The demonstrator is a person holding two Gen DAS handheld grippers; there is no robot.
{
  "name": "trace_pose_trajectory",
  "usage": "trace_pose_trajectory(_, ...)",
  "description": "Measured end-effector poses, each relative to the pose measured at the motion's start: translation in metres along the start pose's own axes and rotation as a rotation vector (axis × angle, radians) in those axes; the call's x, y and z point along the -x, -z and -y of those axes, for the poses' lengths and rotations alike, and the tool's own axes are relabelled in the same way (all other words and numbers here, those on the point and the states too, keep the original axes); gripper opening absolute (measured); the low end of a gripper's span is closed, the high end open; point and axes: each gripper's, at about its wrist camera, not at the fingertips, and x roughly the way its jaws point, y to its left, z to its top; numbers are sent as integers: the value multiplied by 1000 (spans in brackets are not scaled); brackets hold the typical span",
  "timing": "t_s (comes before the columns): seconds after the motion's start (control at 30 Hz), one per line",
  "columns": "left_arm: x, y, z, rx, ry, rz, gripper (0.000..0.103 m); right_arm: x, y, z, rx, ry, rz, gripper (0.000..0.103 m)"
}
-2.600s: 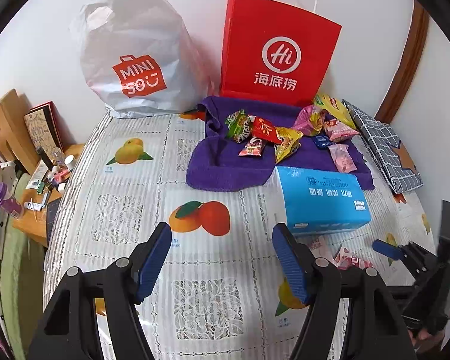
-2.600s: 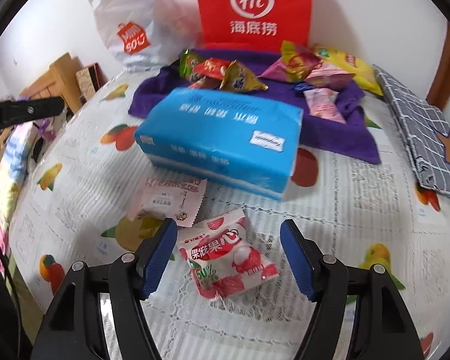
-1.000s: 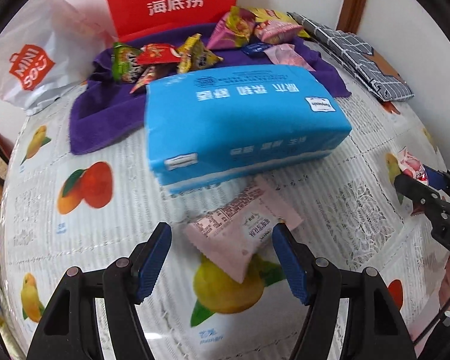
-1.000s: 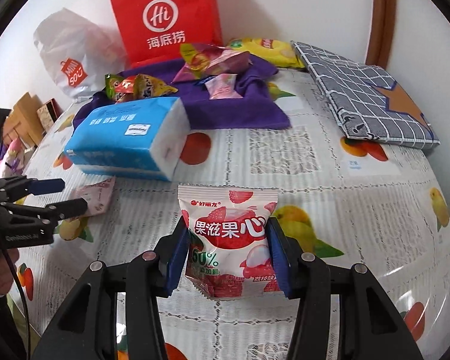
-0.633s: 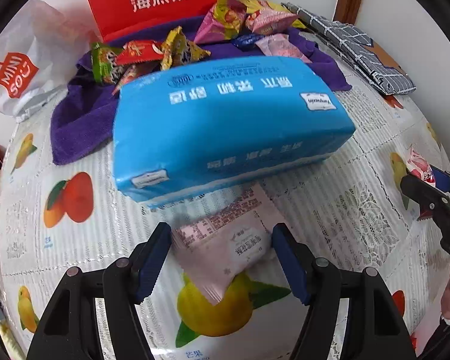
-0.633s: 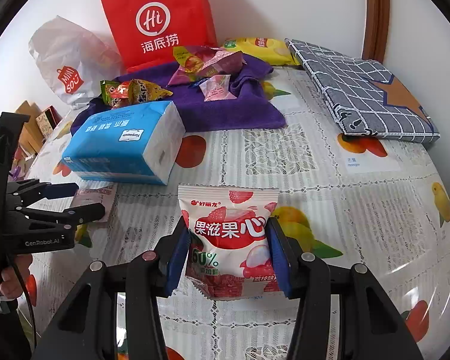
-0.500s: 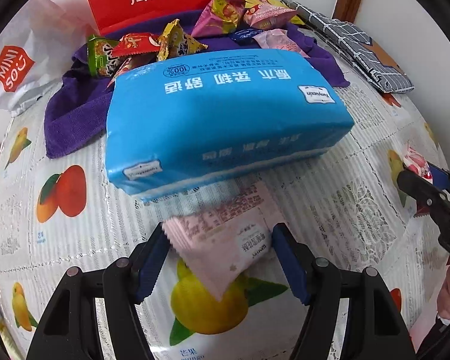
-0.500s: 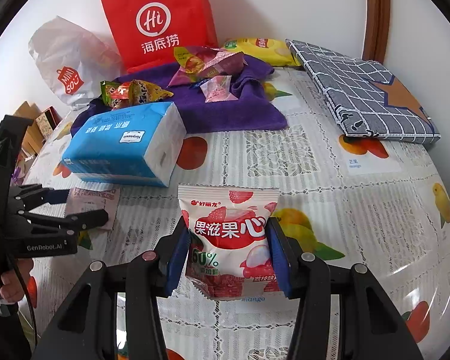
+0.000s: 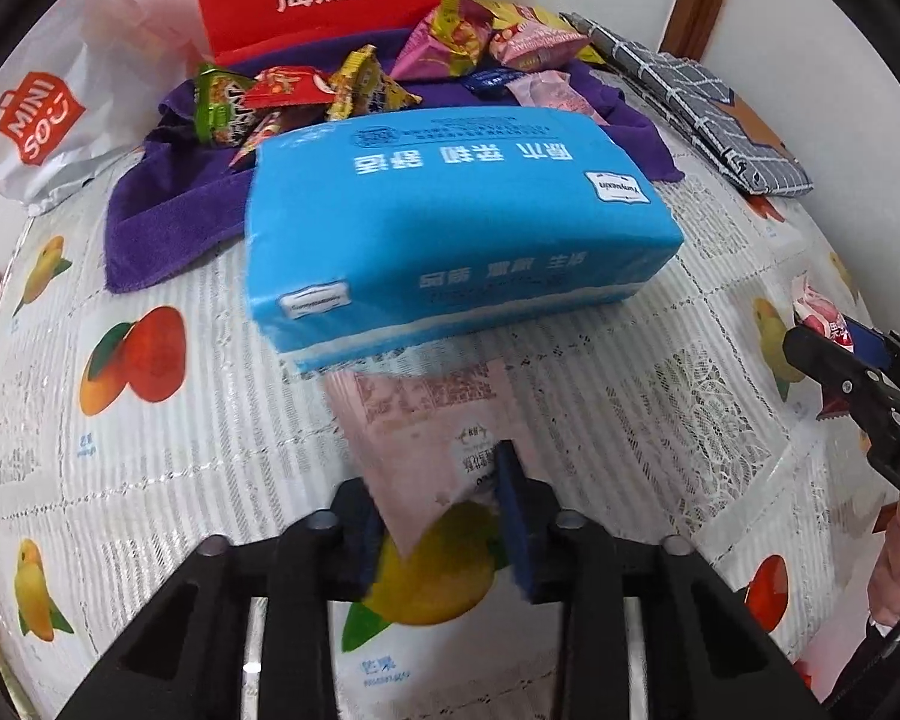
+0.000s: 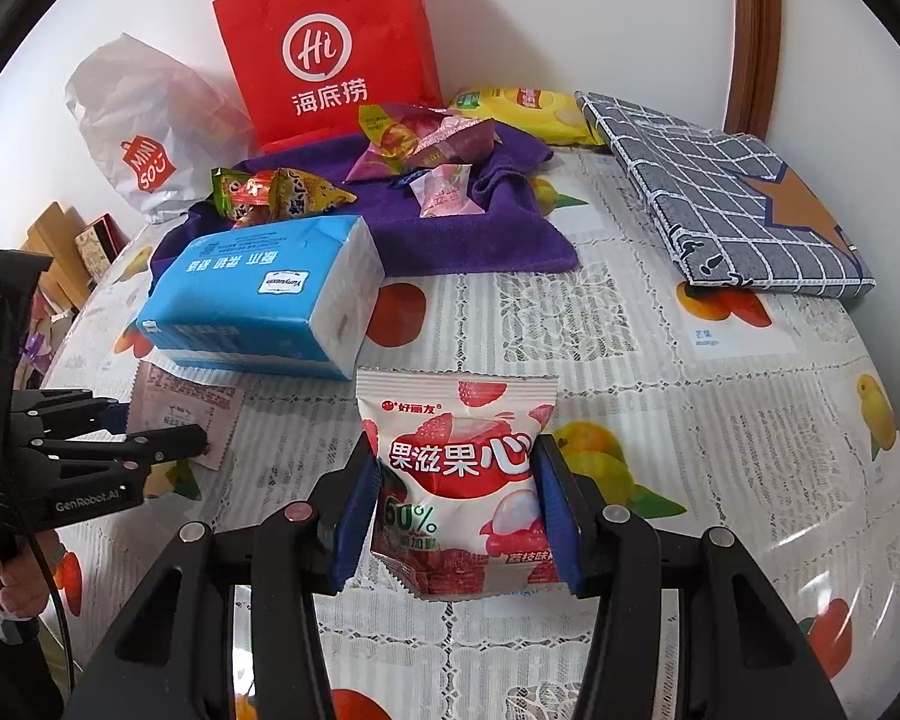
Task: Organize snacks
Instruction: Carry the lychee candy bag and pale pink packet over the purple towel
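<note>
Crowding the far side of the fruit-print tablecloth (image 10: 720, 420), a red paper bag (image 10: 330, 60) and a white plastic bag (image 10: 144, 138) stand against the wall behind a purple towel (image 10: 468, 234) strewn with small snack packets (image 10: 426, 138), and a folded checked cloth (image 10: 732, 192) lies off to the right. Nearer, a blue tissue pack (image 9: 450, 222) sits just beyond the pink sachet (image 9: 432, 438), its front edge touching or overhanging the sachet's far end. The left gripper (image 9: 444, 516) has just been closing and now pinches that sachet's near corner between its pads. The right gripper (image 10: 456, 510) is clenched on a red-and-white lychee jelly pouch (image 10: 456, 462), held upright above the cloth
</note>
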Motion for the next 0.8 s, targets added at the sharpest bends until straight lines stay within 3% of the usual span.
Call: trace_pose_trajectory(0.8,73,6,-9,51,18,149,29,55,-14,-13,10,23,87,50)
